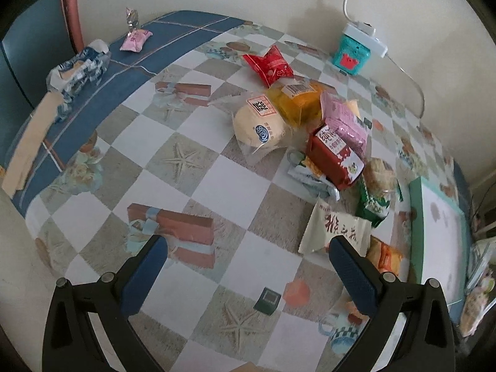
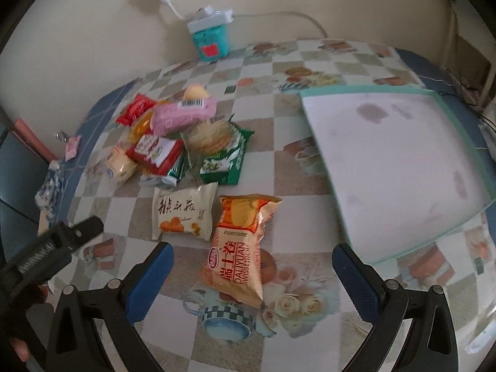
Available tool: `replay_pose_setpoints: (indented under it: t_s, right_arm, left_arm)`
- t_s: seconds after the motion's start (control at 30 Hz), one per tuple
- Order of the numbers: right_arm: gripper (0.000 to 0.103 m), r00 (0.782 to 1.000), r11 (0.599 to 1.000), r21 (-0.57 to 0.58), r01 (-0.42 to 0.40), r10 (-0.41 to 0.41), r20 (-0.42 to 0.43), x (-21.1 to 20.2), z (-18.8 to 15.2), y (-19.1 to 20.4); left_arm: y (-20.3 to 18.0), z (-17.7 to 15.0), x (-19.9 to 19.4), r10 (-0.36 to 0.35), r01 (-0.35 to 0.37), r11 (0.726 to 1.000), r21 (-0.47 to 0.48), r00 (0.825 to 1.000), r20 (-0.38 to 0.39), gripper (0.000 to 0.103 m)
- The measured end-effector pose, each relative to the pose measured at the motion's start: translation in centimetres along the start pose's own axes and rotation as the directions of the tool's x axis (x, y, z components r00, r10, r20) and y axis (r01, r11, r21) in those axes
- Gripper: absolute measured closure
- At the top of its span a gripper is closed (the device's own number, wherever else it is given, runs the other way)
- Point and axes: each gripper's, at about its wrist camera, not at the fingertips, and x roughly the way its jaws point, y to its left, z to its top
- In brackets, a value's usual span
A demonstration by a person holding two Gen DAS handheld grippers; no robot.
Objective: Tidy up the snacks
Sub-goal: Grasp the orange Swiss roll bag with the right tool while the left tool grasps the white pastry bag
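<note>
A heap of snack packs lies mid-table: a pale bun pack (image 1: 259, 124), a red pack (image 1: 269, 65), a pink pack (image 2: 183, 113), a dark red pack (image 1: 336, 158) and a green pack (image 2: 228, 161). Nearer me lie a white pack with red writing (image 2: 183, 214) and an orange Swiss roll pack (image 2: 238, 248). My right gripper (image 2: 252, 266) is open, its jaws wide on either side of the orange pack, just above it. My left gripper (image 1: 248, 257) is open over bare tablecloth, left of the white pack (image 1: 334, 229).
A flat white tray with a teal rim (image 2: 390, 155) sits at the table's right. A teal tissue box (image 1: 352, 52) with a power strip on top stands by the wall. A pink sachet (image 1: 135, 39) and a blue-white wrapper (image 1: 79, 71) lie far left.
</note>
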Motion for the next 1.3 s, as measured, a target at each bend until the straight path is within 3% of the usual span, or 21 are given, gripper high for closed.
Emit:
replay_pose_setpoints:
  t_s: [0.27,0.57,0.7,1.0,1.3]
  right_arm:
    - [0.0,0.997,1.0,0.019,-0.013,0.015,-0.072,2.5,0.3,0.0]
    - [0.001,0.995,0.999,-0.041,0.006,-0.01,-0.101,3.7,0.2,1.0]
    - [0.018,0.995,0.998,-0.062,-0.002,-0.004,-0.095,3.8,0.3,1.3]
    - [0.045,0.992,0.998,-0.055,-0.025,0.018,-0.128,5.0,0.4,1.1]
    - [0.057,0.992,1.0,0.003,-0.027,0.027,-0.121,4.9,0.8,-1.3]
  left_arm:
    - [-1.3,0.3,2.1,-0.049,0.05,0.998,0.028,0.998,-0.042,0.0]
    - [-3.1,0.8,3.9,-0.022,0.029,0.996,0.082,0.996,-0.085,0.0]
    - [-3.6,1.0,4.6,-0.015,0.025,0.997,0.076,0.993,-0.12,0.0]
    - [-6.1,1.7,5.9,0.025,-0.008,0.997,0.079,0.977,-0.213,0.0]
    - [-10.1,1.7,7.9,0.067,-0.042,0.995,0.094,0.956,-0.284,0.0]
